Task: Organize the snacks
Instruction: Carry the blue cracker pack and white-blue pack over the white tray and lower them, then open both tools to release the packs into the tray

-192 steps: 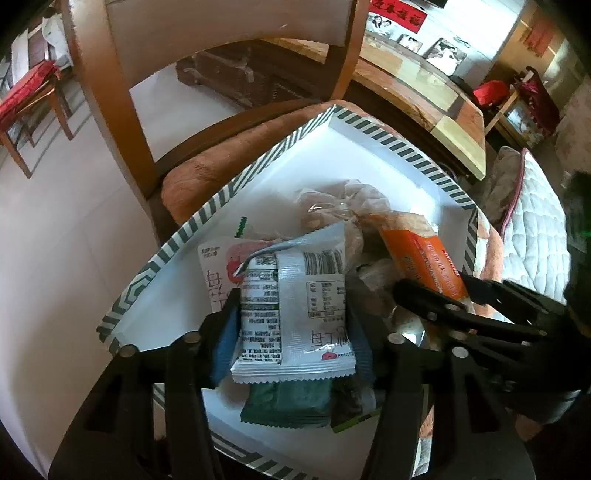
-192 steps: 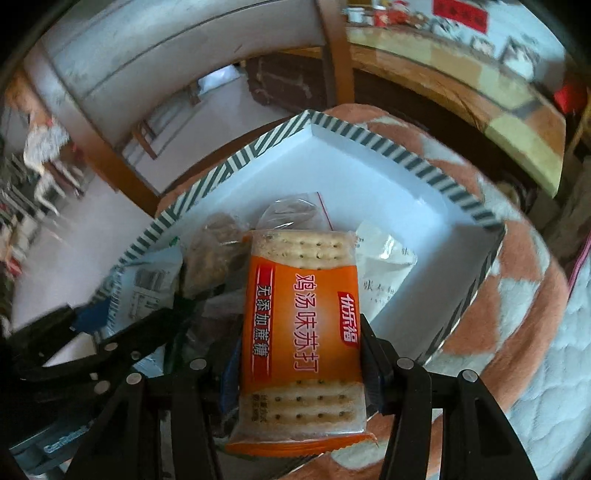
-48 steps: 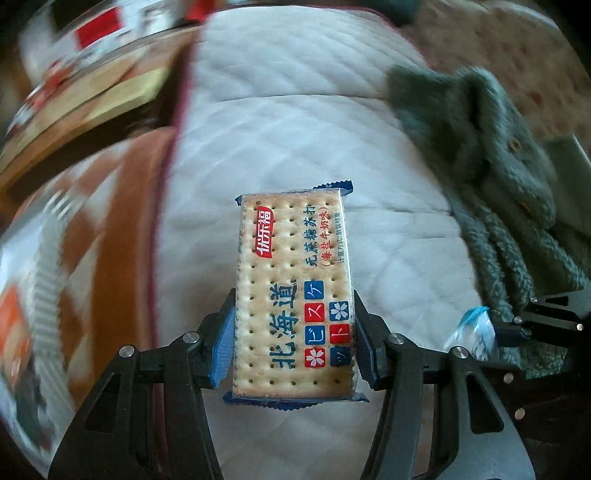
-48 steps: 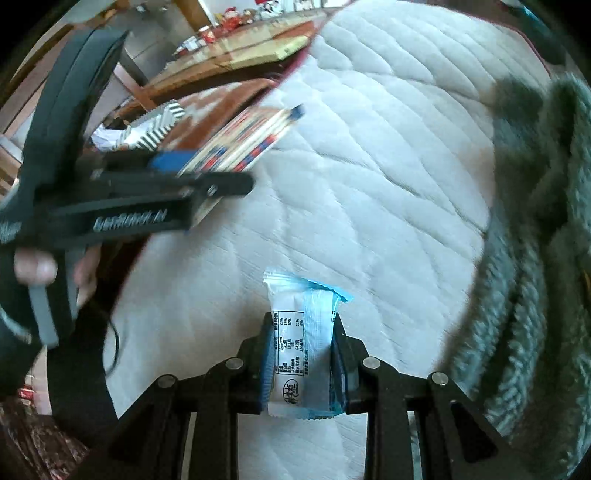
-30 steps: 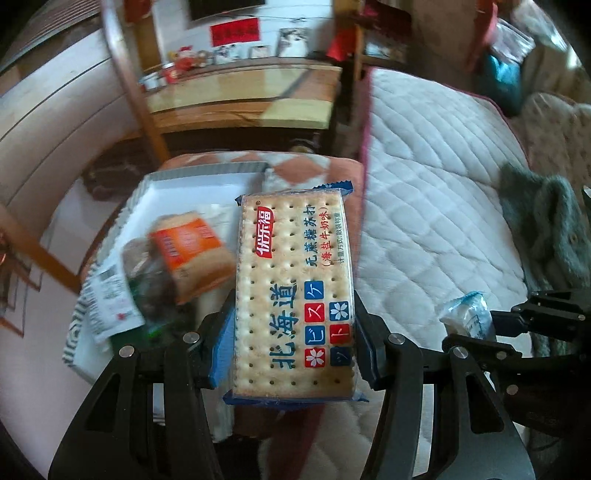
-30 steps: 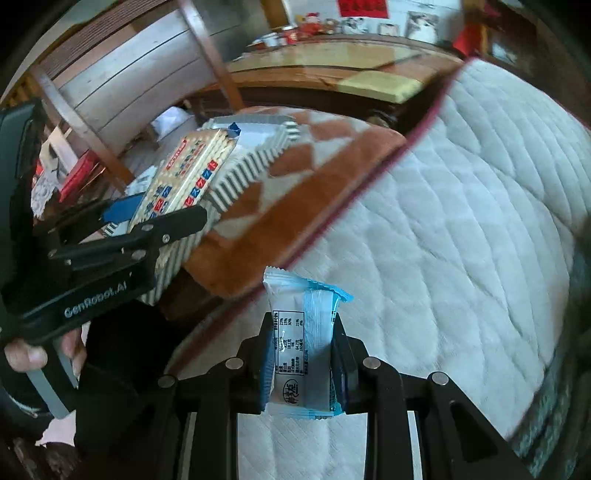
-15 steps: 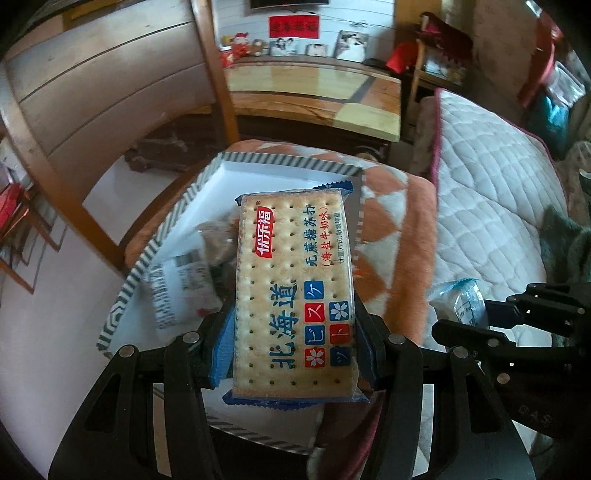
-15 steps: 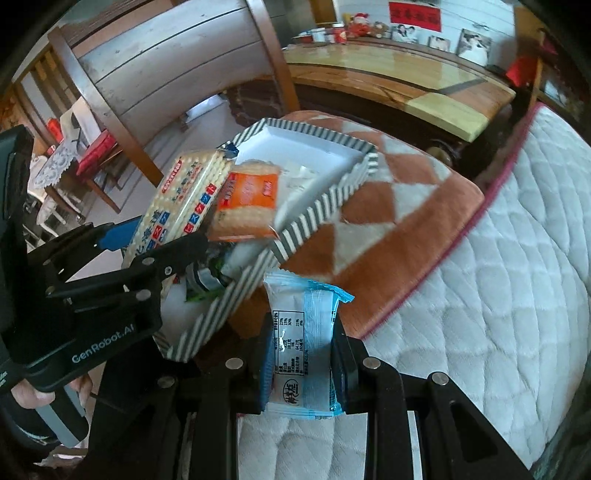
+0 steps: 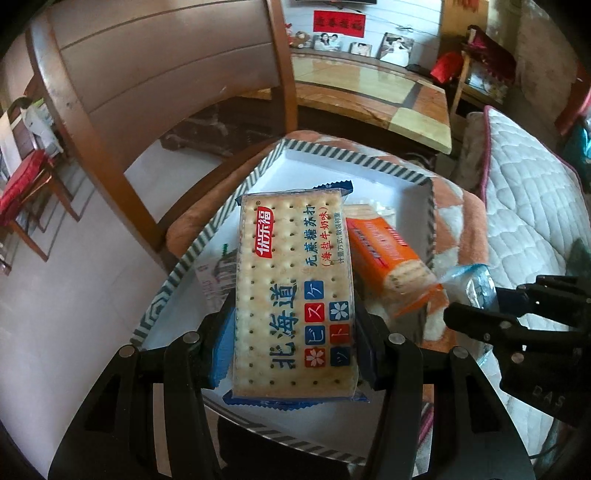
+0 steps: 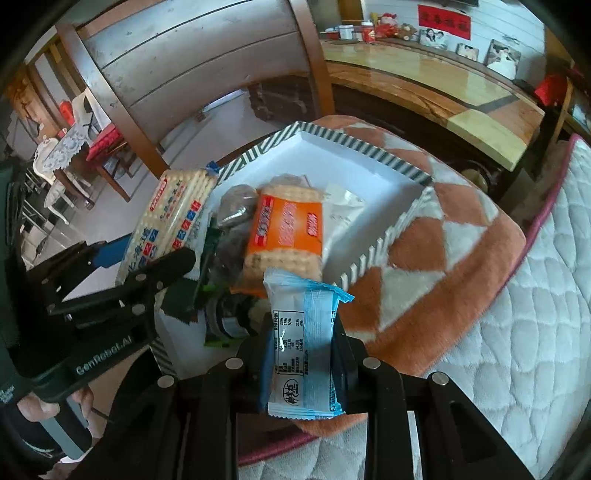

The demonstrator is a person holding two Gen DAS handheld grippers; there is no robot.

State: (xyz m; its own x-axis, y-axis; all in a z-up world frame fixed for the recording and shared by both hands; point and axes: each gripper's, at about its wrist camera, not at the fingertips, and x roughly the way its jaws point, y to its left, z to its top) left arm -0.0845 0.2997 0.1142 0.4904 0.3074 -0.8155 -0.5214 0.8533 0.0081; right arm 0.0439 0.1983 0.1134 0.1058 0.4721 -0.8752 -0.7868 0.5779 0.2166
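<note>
The left claw (image 9: 293, 325) is clamped on a blue cracker packet (image 9: 295, 291), held above the striped tray (image 9: 369, 159) on the chair cushion. At the tray's 3 o'clock, the right claw (image 10: 301, 354) grips a pale-blue snack pouch (image 10: 301, 350). An orange cracker pack (image 10: 286, 230) lies inside the tray.

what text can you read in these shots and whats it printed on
"优乐福", "无蔗糖苏打", "(海盐牛奶味)", "北海道": blue-edged cracker pack between the left gripper jaws.
"GenRobot.AI": left gripper body, right wrist view.
Orange cracker pack in the striped tray: print blurred.
Light blue packet in the right gripper: table too small.
Red wall banner: unreadable.
</note>
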